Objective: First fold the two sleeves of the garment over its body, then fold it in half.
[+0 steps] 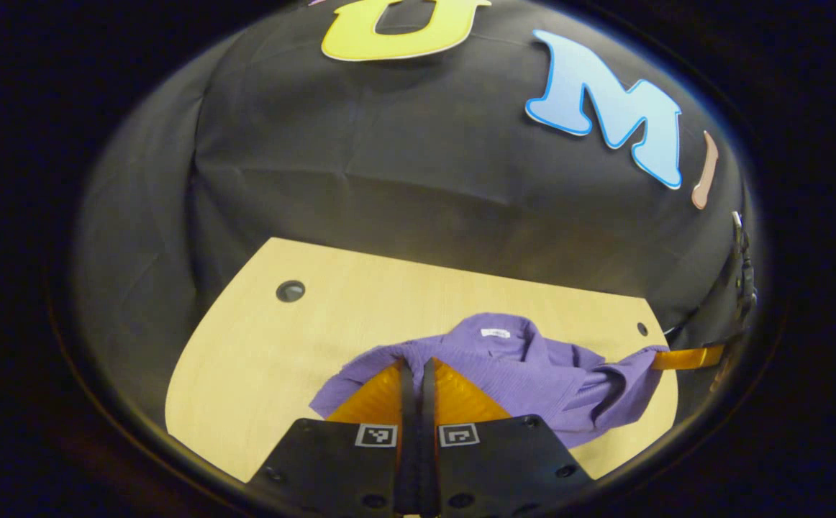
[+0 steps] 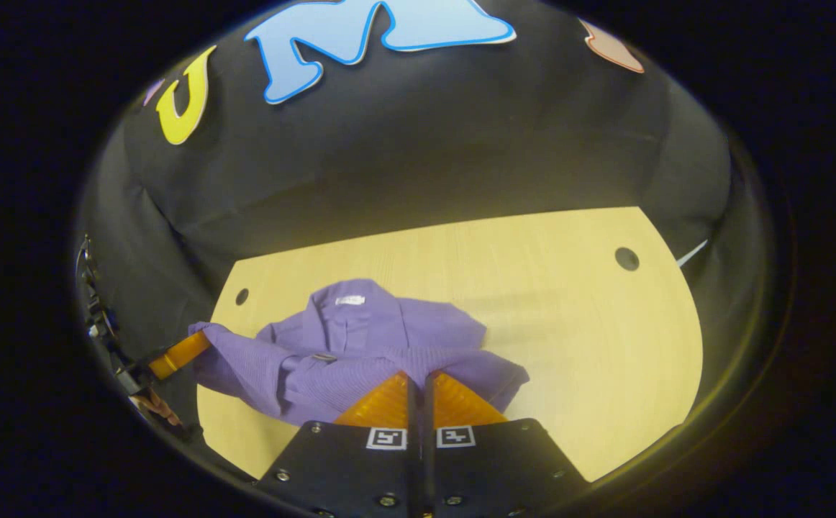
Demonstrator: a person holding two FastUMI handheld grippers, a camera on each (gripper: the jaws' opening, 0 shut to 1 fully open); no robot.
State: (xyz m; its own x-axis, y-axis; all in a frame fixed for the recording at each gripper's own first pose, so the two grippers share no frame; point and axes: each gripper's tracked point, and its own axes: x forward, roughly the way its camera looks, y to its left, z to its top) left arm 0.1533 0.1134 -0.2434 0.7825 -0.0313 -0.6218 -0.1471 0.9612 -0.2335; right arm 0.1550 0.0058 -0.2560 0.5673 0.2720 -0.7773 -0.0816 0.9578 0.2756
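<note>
A purple shirt (image 1: pixel 526 367) lies on a pale wooden table (image 1: pixel 260 345), its collar and white neck label toward the black cloth wall (image 1: pixel 403 158); the cloth is rumpled and partly lifted at both lower corners rather than flat.

In the left gripper view, the left gripper (image 1: pixel 418 363) has its two fingers drawn together with almost no gap, and a fold of the shirt's edge sits pinched at their tips; the purple cloth drapes away to either side of them. Farther off at the right edge of that view, the right gripper (image 1: pixel 684 357) reaches in and meets the shirt's other corner, which is stretched out toward it.

In the right gripper view, the right gripper's own fingers are likewise pressed close together, with the shirt's hem lying over and around their tips; the cloth appears caught between them, though the exact contact is hidden under the fabric. At the left edge of that view the left gripper (image 2: pixel 184 352) holds the far corner of the shirt, pulled out to a point.

The table has a small round hole (image 1: pixel 290 291) near each back corner; the shirt lies between them, toward the near edge.
</note>
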